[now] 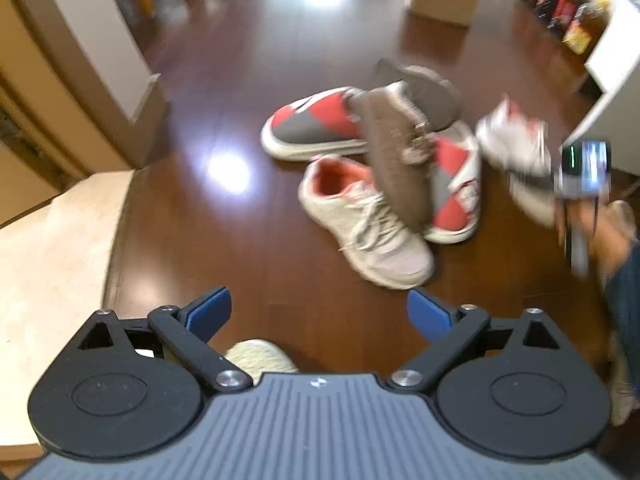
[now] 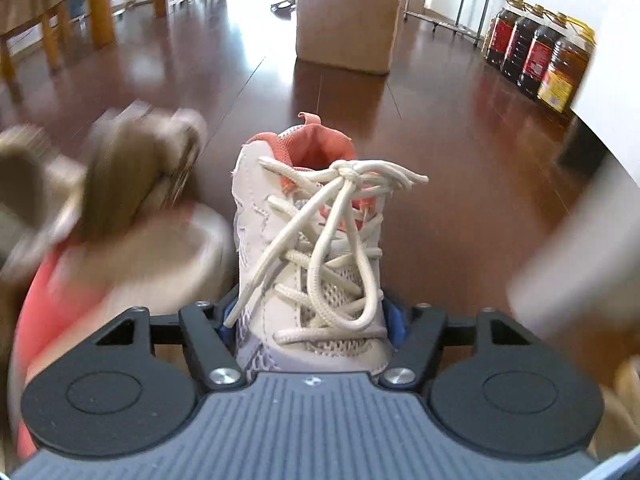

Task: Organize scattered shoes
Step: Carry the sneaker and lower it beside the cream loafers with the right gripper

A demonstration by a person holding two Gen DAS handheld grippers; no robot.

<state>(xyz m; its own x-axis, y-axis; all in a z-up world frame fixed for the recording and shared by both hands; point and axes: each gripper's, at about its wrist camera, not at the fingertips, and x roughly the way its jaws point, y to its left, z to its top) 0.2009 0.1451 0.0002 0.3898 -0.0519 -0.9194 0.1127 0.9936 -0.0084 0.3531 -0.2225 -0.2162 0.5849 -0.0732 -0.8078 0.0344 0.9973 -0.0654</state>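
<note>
Gripping a white laced sneaker [image 2: 310, 256] by its toe, right gripper [image 2: 310, 322] is holding it above the wood floor [image 2: 440, 152] | left gripper [image 1: 320, 312] is hanging released, holding nothing | remaining shoes pile [image 1: 380, 160] is lying mid-floor, brown shoe [image 1: 394, 160] across red-and-grey pair [image 1: 316, 122] | cardboard box [image 2: 346, 26] beyond.

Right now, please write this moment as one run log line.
right gripper: shut on white sneaker | left gripper: open, holding nothing | shoe pile: on floor
</note>
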